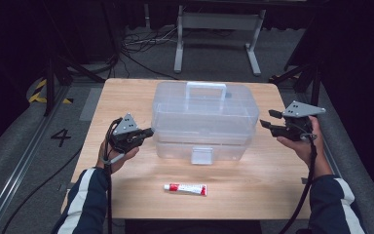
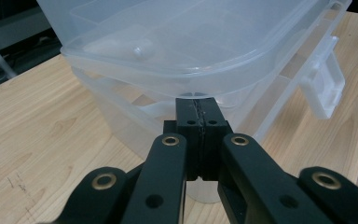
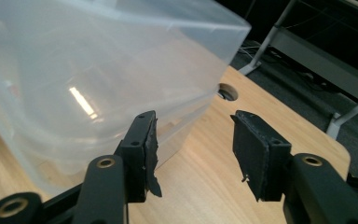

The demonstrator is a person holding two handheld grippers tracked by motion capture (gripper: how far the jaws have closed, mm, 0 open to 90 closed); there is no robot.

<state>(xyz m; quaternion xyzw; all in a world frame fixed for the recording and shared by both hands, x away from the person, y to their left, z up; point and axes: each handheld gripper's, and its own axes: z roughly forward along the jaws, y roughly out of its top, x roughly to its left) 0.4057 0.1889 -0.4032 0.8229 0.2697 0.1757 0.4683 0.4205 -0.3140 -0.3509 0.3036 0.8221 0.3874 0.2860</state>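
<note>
Your two grippers flank the clear plastic box [image 1: 203, 119] on the desk [image 1: 126, 97].
Left gripper [image 1: 148, 132] closed empty at its left side; right gripper [image 1: 269, 120] half-open, empty, near its right end.

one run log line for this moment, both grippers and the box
left gripper: shut, at clear box left side | right gripper: open, empty, beside box | tube: on table

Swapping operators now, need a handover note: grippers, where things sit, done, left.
Left gripper: shut, empty, tips at the left end of the clear box, under its lid rim.
Right gripper: open, empty, at the box's right end, apart from it.
Box sits mid-table, lid down, front latch down.
Tube lies on the table in front of the box, untouched.
Done: nothing visible. Left: likely opening the box, stowing the tube.
</note>
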